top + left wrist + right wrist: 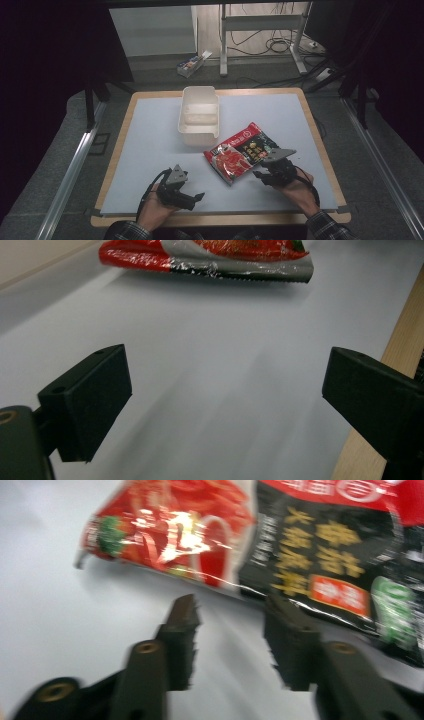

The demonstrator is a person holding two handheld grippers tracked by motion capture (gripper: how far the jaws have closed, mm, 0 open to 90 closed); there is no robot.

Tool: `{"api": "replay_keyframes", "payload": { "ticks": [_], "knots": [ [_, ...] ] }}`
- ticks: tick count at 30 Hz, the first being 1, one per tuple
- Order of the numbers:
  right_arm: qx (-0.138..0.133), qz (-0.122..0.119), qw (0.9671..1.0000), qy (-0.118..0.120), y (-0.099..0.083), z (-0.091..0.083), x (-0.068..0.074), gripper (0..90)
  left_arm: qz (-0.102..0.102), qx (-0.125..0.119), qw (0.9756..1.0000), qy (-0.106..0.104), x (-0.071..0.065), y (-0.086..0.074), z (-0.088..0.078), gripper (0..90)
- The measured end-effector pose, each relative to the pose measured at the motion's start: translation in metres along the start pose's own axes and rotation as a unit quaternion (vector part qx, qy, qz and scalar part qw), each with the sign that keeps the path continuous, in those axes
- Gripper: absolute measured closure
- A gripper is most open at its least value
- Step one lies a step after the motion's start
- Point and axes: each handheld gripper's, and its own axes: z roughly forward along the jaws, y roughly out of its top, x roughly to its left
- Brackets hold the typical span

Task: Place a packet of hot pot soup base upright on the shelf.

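A red and black snack packet [240, 150] lies flat on the pale blue mat [145, 150], right of centre. My right gripper [260, 176] sits at the packet's near right edge. In the right gripper view its jaws [230, 625] stand apart with nothing between them, and the packet [300, 545] lies just beyond the tips. My left gripper [192, 200] rests low near the table's front edge, left of the packet. Its jaws [225, 390] are wide open over bare mat, with the packet's crimped end [210, 255] farther off.
A white rectangular container [199, 91] stands on the mat behind the packet, toward the table's far edge. The wooden table rim [400, 340] runs close by the left gripper. Beyond the table are a small box [191, 64] and cables on the floor.
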Motion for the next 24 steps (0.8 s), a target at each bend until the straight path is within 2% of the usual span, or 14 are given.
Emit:
{"api": "replay_keyframes", "payload": {
  "ticks": [5,7,12,16,18,21,23,24],
  "knots": [
    [-0.005,0.021,0.9997,-0.008,-0.004,0.0,-0.015,24.4,0.009,-0.007,0.9999,0.004,0.005,0.014,0.011,14.4],
    [-0.003,0.021,0.9997,-0.014,-0.006,0.001,-0.019,18.4,0.015,-0.012,0.9998,-0.001,0.008,0.022,0.017,26.9],
    [0.007,0.03,0.9995,-0.011,-0.012,0.002,-0.028,9.3,0.033,-0.023,0.999,-0.017,0.013,0.043,0.036,65.3],
    [0.015,0.036,0.9991,-0.016,-0.016,0.003,-0.034,2.8,0.039,-0.041,0.9982,-0.018,0.014,0.057,0.049,85.0],
    [0.018,0.04,0.9988,-0.02,-0.018,0.003,-0.036,1.4,0.041,-0.042,0.9982,-0.014,0.015,0.063,0.056,89.6],
    [0.018,0.042,0.9986,-0.026,-0.02,0.004,-0.04,0.2,0.037,-0.031,0.9988,-0.013,0.019,0.063,0.069,89.7],
    [0.016,0.042,0.9985,-0.031,-0.021,0.004,-0.041,0.0,0.027,-0.029,0.9991,-0.018,0.022,0.06,0.074,89.6],
    [0.016,0.043,0.9984,-0.033,-0.021,0.004,-0.041,0.0,0.011,-0.033,0.999,-0.028,0.025,0.058,0.075,89.6]
  ]
}}
